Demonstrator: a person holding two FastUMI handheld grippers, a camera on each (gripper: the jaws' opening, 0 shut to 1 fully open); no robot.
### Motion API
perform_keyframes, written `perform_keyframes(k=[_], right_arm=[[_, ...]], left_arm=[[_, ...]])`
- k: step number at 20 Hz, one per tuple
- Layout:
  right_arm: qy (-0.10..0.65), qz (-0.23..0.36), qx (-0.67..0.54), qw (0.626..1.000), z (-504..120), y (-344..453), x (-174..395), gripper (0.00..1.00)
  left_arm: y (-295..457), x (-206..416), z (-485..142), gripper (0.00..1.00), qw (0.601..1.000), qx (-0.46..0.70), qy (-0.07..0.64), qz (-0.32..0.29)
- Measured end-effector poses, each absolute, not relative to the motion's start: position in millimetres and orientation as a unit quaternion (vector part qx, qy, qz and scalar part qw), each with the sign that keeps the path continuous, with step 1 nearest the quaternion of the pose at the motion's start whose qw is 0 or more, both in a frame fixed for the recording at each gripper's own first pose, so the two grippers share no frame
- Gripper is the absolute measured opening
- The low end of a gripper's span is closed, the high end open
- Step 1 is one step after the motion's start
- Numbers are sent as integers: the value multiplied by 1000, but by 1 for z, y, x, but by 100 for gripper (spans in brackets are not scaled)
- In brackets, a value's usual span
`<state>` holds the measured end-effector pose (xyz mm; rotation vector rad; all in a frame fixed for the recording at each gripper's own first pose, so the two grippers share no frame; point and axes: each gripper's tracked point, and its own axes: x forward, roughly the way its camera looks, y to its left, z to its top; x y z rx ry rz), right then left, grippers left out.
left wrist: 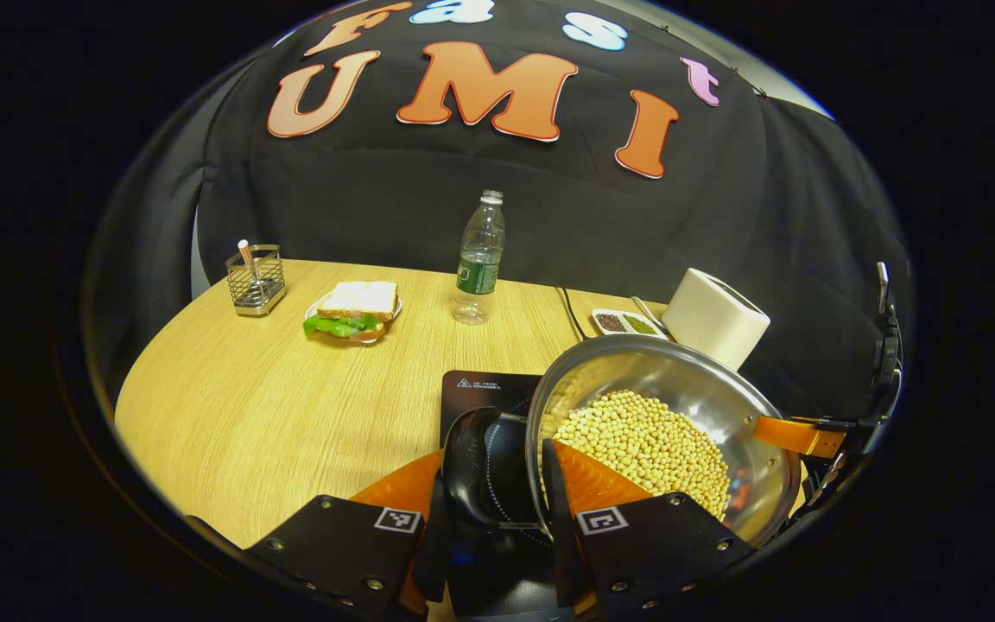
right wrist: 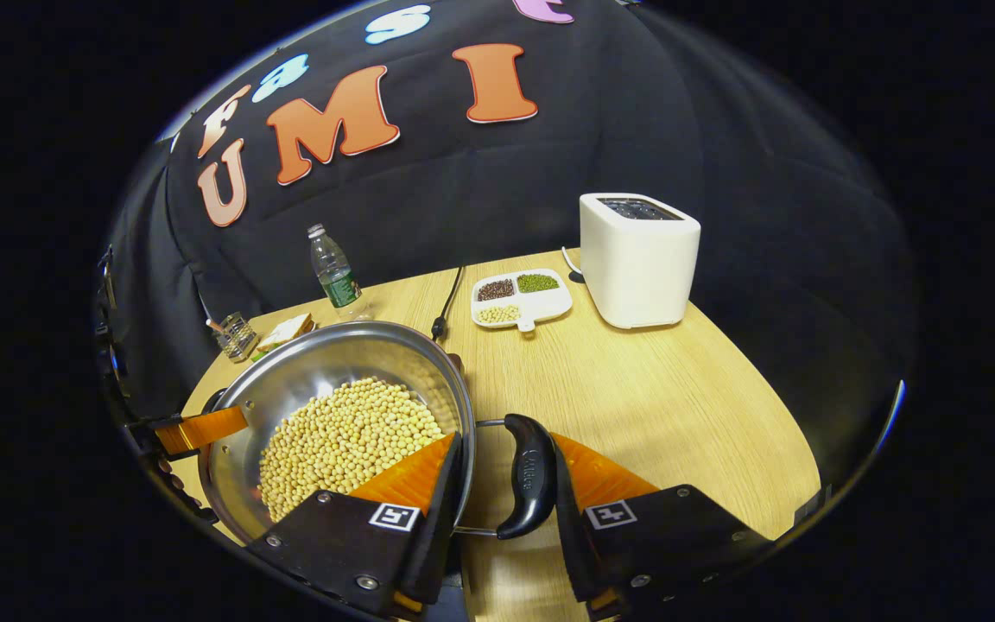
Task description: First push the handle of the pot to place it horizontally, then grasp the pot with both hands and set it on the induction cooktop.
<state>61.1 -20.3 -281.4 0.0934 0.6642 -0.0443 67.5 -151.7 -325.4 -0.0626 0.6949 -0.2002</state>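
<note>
Shiny steel pot point(right wrist: 333, 415) of loose yellow beans, held over the black induction cooktop point(left wrist: 484, 389) — both hand-held grippers point(left wrist: 487, 510) point(right wrist: 502, 488) clamped across rim and black side handles point(right wrist: 528, 475); likely heavy, slick — keep level.

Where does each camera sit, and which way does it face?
Left gripper view: rides the left claw, looking along its fingers, astride one handle and the rim of the pot, over the cooktop, toward bottle and sandwich.
Right gripper view: rides the right claw, astride the other handle and rim, facing toaster and tray.
Shared: pot, beans, bottle, toaster, table.
</note>
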Motion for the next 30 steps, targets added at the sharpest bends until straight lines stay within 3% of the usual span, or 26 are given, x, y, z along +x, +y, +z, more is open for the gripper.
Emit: perform_keyframes(k=[5,10,11,14,17,26,30], right_arm=[[318,-7,42,947,-277,-15,61,64],[284,-6,28,958,-251,-16,61,94],[276,-7,29,961,-244,-18,60,94],[244,-10,35,969,-212,-23,56,94],[193,-14,29,981,-168,-31,52,94],[82,10,36,996,-53,-34,12,94],[51,12,29,998,-29,-37,-4,94]], left_arm=[[-152,66,-323,54,936,-42,336,-96],[-143,74,-265,59,964,1,250,-89],[-141,75,-252,71,968,7,237,-85],[-134,74,-210,75,976,5,204,-72],[-124,75,-163,88,985,5,164,-54],[-92,42,-17,88,998,44,29,-23],[-93,20,5,87,999,45,9,-29]])
